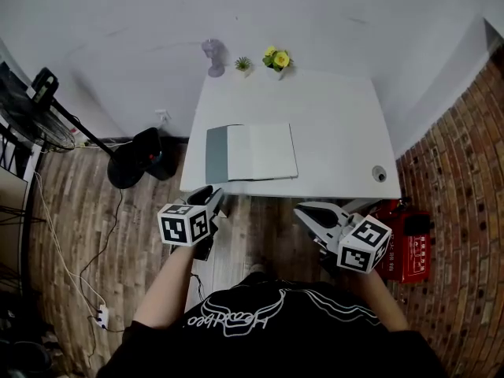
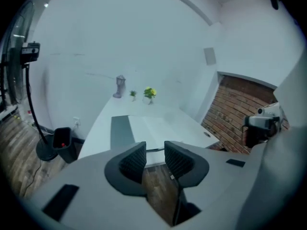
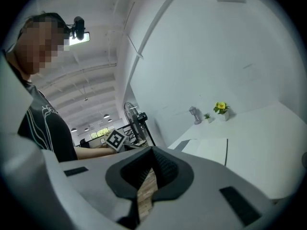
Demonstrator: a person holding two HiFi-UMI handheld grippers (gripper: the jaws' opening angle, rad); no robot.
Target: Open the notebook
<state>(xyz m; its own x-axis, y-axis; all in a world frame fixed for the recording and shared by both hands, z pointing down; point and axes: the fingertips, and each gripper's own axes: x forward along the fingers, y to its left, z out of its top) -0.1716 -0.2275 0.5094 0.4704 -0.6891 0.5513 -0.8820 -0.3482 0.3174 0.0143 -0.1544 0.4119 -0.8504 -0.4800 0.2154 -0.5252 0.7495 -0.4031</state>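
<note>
One notebook (image 1: 252,153) (lying open) beyond left gripper (image 2: 155,151), untouched.

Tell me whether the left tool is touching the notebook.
Apart. The left gripper view shows the left tool open over floor, with the notebook lying beyond it on the table.

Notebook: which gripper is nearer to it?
Left. The left gripper is just off the table edge by the notebook's grey cover; the right gripper is farther back, off its right corner.
</note>
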